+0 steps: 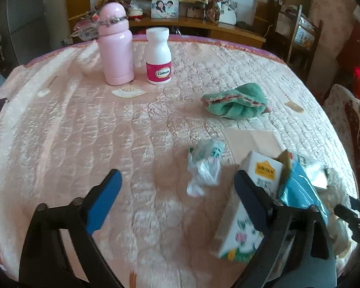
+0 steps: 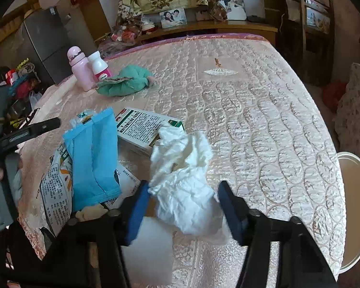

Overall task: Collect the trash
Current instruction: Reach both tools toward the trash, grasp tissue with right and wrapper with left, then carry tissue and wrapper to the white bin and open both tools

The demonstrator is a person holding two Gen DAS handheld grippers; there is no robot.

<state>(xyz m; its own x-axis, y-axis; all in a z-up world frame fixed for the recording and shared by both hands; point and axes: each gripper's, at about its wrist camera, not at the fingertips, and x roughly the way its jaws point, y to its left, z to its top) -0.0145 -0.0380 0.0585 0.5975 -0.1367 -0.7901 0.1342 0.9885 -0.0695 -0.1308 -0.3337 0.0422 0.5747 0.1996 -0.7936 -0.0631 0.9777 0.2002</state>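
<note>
My left gripper (image 1: 177, 184) is open above the pink tablecloth. A crumpled plastic wrapper (image 1: 205, 165) lies just ahead of it, between the blue fingers. A small white carton (image 1: 247, 204) and a blue packet (image 1: 300, 187) lie by the left gripper's right finger. My right gripper (image 2: 183, 196) is open around a crumpled white tissue (image 2: 184, 180), with both fingers at its sides. A white and green box (image 2: 144, 129), the blue packet (image 2: 93, 158) and a printed wrapper (image 2: 55, 187) lie to the right gripper's left.
A pink flask (image 1: 116, 45), a white pill bottle (image 1: 158, 57) and a green cloth (image 1: 235, 102) stand farther back on the table (image 1: 60, 120). A white stool (image 2: 355, 206) is past the table's right edge. Shelves and chairs stand behind.
</note>
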